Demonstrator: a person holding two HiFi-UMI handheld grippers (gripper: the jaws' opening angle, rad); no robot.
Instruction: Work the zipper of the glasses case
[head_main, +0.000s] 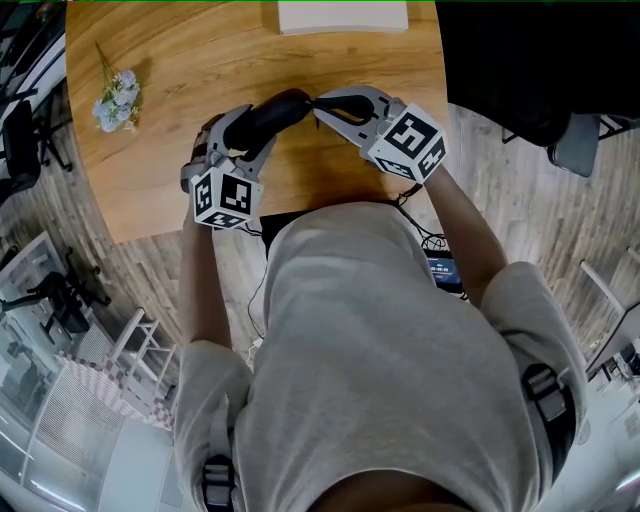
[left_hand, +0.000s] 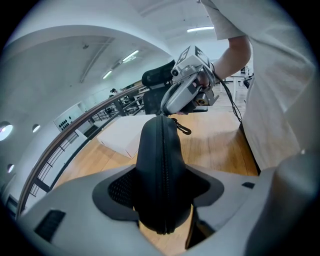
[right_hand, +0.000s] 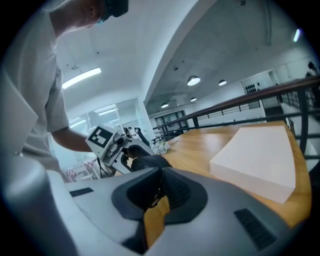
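I see a matte black glasses case (left_hand: 149, 165) with a black zipper (left_hand: 161, 150) over a honey-brown, wood-grained table (head_main: 180, 60). The left hand-held gripper (head_main: 248, 128) and right hand-held gripper (head_main: 320, 104) are light grey with black-and-white square-marked cubes. A white box (head_main: 342, 16) is at top centre, and pale blue-white flowers (head_main: 117, 98) are at upper left.

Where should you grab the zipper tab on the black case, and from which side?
Pinch the small tab itself, coming end-on from the far tip of the case. The left gripper clamps the case round its middle, zipper line up, so that tip pokes out free. The right gripper meets it there, jaws nearly together, seemingly on the tab.
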